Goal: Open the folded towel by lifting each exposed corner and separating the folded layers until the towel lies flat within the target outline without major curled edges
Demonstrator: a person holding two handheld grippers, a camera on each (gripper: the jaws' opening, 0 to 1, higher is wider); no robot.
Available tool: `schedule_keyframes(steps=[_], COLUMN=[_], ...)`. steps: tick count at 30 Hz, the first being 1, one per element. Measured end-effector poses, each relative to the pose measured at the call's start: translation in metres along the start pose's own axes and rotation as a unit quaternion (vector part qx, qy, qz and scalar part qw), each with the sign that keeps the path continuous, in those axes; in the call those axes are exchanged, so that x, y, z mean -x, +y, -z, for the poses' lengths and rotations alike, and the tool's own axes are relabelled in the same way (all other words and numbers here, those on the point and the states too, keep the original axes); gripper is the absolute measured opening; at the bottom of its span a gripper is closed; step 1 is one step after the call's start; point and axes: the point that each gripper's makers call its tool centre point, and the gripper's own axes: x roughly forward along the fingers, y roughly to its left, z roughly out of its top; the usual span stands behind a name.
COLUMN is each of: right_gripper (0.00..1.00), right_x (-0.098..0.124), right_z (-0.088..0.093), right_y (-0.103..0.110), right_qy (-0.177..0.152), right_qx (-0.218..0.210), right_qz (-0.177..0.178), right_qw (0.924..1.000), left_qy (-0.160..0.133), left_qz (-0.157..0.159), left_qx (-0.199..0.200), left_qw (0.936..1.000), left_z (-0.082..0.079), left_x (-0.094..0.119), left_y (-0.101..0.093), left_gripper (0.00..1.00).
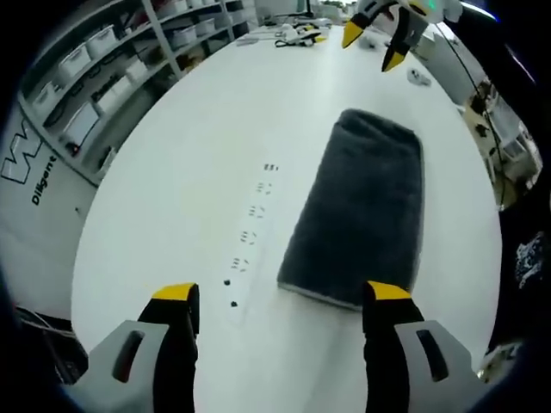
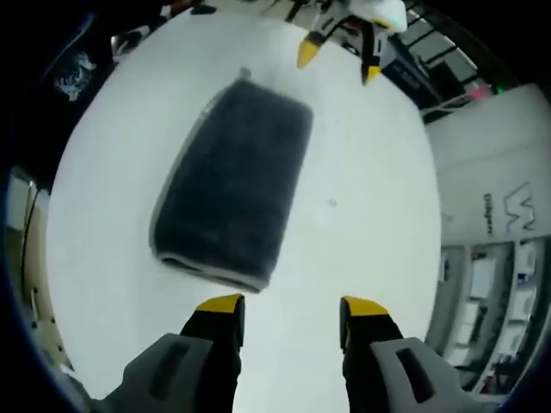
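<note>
Two tongs, left tongs (image 1: 280, 297) and right tongs (image 2: 286, 307), both spread, empty, facing each other over the white table (image 1: 198, 146). Folded dark towel (image 1: 357, 206) lies between them, long axis tong-to-tong; left's right tip nearly at its near edge. Wall lettering reads "Diligent", partial.

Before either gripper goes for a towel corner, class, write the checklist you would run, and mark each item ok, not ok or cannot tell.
1. Left gripper open with nothing between its fingers: ok.
2. Right gripper open with nothing between its fingers: ok.
3. Towel within the target outline: cannot tell; no outline is visible on the white table.
4. Towel still folded, layers stacked at the near edge: ok, nothing opened yet.
5. An exposed corner facing a gripper: ok, the near corners lie just ahead of both.
6. Grippers apart from each other: ok, at opposite ends of the towel.
</note>
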Motion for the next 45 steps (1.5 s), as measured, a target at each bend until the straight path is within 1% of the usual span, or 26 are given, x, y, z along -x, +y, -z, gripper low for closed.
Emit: schedule_keyframes(steps=[1,3,4,7,8,11,14,18,20,22,24,26,27,30,32,34,35,37,40,45], right_gripper=[0.42,0.41,0.41,0.41,0.41,0.42,0.54,0.53,0.53,0.53,0.52,0.51,0.50,0.47,0.46,0.43,0.40,0.36,0.36,0.35], right_x=[-0.001,-0.004,-0.006,-0.010,-0.012,-0.015,-0.017,-0.022,-0.026,-0.028,-0.032,-0.030,-0.031,-0.036,-0.038,-0.043,-0.044,-0.047,-0.055,-0.065], right_z=[0.000,-0.001,0.000,0.003,0.004,0.006,0.006,0.009,0.010,0.012,0.014,0.016,0.017,0.017,0.018,0.018,0.018,0.017,0.017,0.019], right_y=[0.001,0.002,0.003,0.008,0.009,0.011,0.010,0.015,0.017,0.016,0.017,0.014,0.015,0.025,0.025,0.027,0.028,0.032,0.035,0.047], right_qy=[0.000,0.002,0.005,0.011,0.015,0.018,0.012,0.013,0.009,0.008,0.013,0.014,0.014,0.020,0.020,0.020,0.020,0.021,0.021,0.027], right_qx=[0.001,0.003,0.004,0.004,0.006,0.007,0.004,0.001,-0.004,-0.007,-0.006,-0.008,-0.009,-0.008,-0.010,-0.009,-0.010,-0.009,-0.005,0.000], right_qz=[-0.002,-0.004,-0.006,-0.015,-0.018,-0.019,-0.012,-0.020,-0.027,-0.030,-0.025,-0.025,-0.027,-0.032,-0.037,-0.038,-0.039,-0.045,-0.041,-0.054], right_qw=[1.0000,1.0000,1.0000,0.9998,0.9997,0.9996,0.9998,0.9997,0.9996,0.9995,0.9996,0.9995,0.9995,0.9992,0.9991,0.9990,0.9990,0.9987,0.9989,0.9982], left_qy=[0.001,0.001,0.001,0.002,0.002,0.000,0.004,0.001,0.002,0.012,0.015,0.016,0.019,0.019,0.020,0.023,0.025,0.028,0.027,0.025], left_qz=[-0.001,0.002,0.003,0.007,0.007,0.006,0.006,0.005,0.003,-0.002,-0.001,0.001,0.003,0.005,0.007,0.009,0.011,0.014,0.011,0.018], left_qx=[-0.001,-0.001,-0.001,-0.001,-0.001,-0.003,0.002,-0.006,-0.014,-0.033,-0.049,-0.048,-0.045,-0.045,-0.043,-0.040,-0.039,-0.039,-0.044,-0.033], left_qw=[1.0000,1.0000,1.0000,1.0000,1.0000,1.0000,1.0000,1.0000,0.9999,0.9994,0.9987,0.9987,0.9988,0.9988,0.9988,0.9989,0.9989,0.9988,0.9986,0.9990], left_z=[0.001,0.001,0.002,0.008,0.009,0.007,0.009,0.007,0.009,0.012,0.013,0.013,0.012,0.012,0.014,0.016,0.017,0.017,0.017,0.018], left_x=[-0.001,-0.003,-0.003,-0.007,-0.007,-0.011,-0.017,-0.021,-0.025,-0.030,-0.034,-0.038,-0.037,-0.039,-0.043,-0.046,-0.048,-0.049,-0.051,-0.058], left_y=[-0.003,0.000,-0.002,-0.019,-0.021,-0.019,-0.019,-0.021,-0.023,-0.021,-0.022,-0.021,-0.015,-0.011,-0.010,-0.009,-0.009,-0.004,-0.003,0.007], left_gripper=[0.75,0.75,0.75,0.76,0.76,0.77,0.82,0.82,0.83,0.82,0.81,0.81,0.80,0.80,0.78,0.78,0.77,0.76,0.71,0.71])
